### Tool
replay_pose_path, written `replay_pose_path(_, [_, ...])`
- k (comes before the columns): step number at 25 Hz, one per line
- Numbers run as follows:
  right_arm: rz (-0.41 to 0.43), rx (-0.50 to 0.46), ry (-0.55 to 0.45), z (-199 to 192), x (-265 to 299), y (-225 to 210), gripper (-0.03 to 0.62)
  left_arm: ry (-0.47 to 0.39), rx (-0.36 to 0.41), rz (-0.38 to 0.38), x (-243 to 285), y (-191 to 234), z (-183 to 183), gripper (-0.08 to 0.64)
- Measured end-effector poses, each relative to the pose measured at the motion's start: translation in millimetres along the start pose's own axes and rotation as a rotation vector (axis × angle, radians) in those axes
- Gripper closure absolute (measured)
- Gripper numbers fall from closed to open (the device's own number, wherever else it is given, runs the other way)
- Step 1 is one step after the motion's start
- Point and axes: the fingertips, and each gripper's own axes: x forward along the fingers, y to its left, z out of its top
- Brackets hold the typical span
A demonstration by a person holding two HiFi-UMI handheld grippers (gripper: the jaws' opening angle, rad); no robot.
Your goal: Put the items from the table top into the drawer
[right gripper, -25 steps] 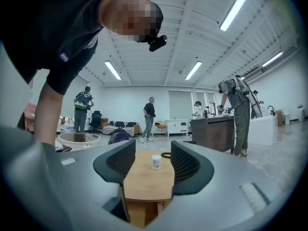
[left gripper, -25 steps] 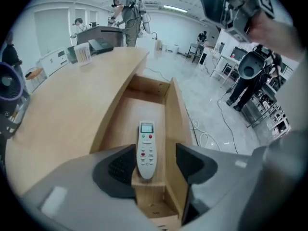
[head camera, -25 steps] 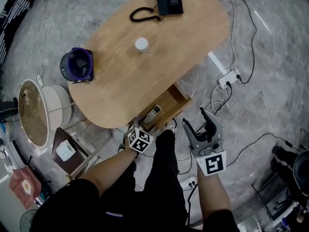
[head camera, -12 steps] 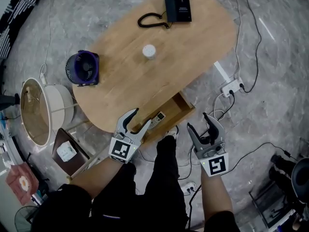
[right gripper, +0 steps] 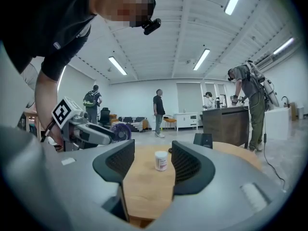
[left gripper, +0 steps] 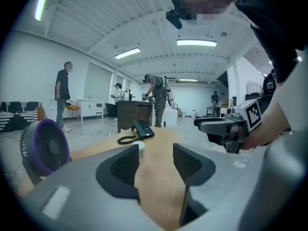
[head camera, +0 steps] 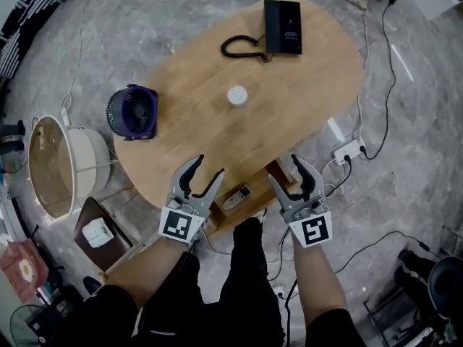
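**One drawer open, one remote inside, three things on the surface**

We see a single shallow wooden drawer (head camera: 258,191) pulled out from under the near edge of the oval wooden surface (head camera: 304,100). One thing lies in it: a pale slim remote control (head camera: 237,196), flat on the drawer's floor and set at a slant. The rest of the drawer shows bare wood.

On the surface we count three things, well apart from one another. One small white round jar (head camera: 236,95) stands upright near the middle. One purple desk fan (head camera: 132,112) sits at the left end. One black telephone (head camera: 282,26) lies at the far end, and its coiled cord curls out beside it on the left.

We hold two tongs, both just above the near edge, with the drawer between them. The left tongs (head camera: 207,168) stand wide with nothing in them; only bare wood shows in their gap. The right tongs (head camera: 287,172) are wide too, their jaws have just been opening a little further, and they grip nothing. The jar shows in their gap only from far off, out on the surface
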Motion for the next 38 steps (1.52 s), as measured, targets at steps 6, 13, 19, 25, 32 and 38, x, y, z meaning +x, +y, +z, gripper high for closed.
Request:
replay_pose_path(6, [0.07,-0.053,0.038,-30,70,-3,0.318,-0.007,-0.048,0.085,-18,33,15,0.331])
replay_pose_path(13, [0.101,-0.038,0.024,-46,126,-9,0.336,-0.047,0.038,0.162,-29,85,25,0.409])
replay_pose_path(19, [0.095,-0.037,0.194,-94,158,-16,0.283,-0.038,0.0,0.187,-16,102,27,0.409])
replay_pose_path(25, [0.086,-0.002,0.294,-131,190,-22,0.232,-0.029,-0.035,0.157,-37,77,20,0.409])
replay_pose_path(32, [0.12,-0.007,0.318,-133,226,-23,0.206,0.015,-0.082,0.174,-67,79,-3,0.409])
replay_pose_path(38, [0.081,-0.038,0.338,-133,231,-27,0.308,0.021,-0.075,0.196,-81,92,-4,0.409])
